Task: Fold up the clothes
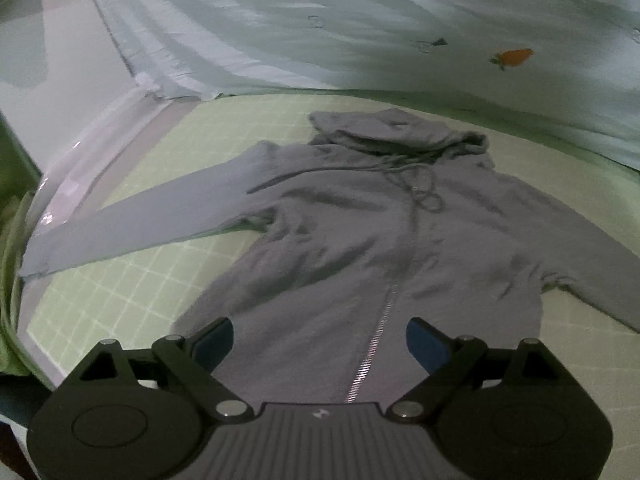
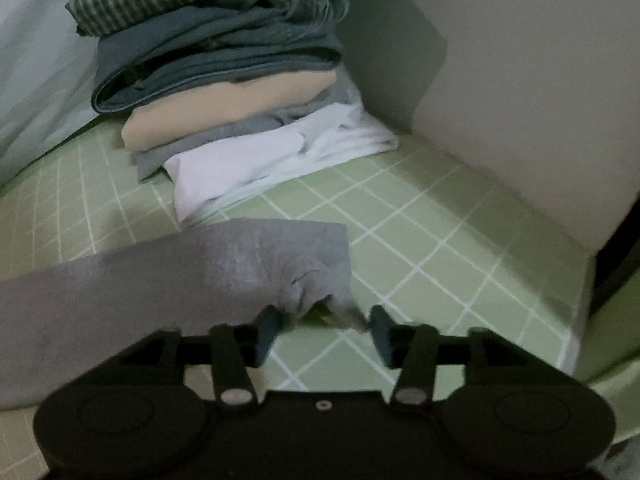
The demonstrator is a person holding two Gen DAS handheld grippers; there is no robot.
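A grey zip-up hoodie [image 1: 360,240] is lying face up and spread flat on the green checked cloth [image 1: 132,300] covering the desk, its hood pointing away and both sleeves stretched out to the sides. The left gripper [image 1: 320,340] is hovering over the hem beside the zip [image 1: 376,340], its fingers [image 1: 214,340] standing wide apart with nothing between them.

In the right wrist view, the right gripper [image 2: 322,330] is poised at the cuff of the sleeve [image 2: 280,264], fingers apart and not yet closing on the cloth; the cuff edge is rumpling up slightly between them. Just beyond is sitting a stack of folded clothes [image 2: 224,80].

The hoodie looks soft, limp and fairly thick, so it is likely to sag and drag rather than hold shape. The cuff and hem look like the firmest places to pinch, and the metal zip may be stiffening the centre line as a fold guide.
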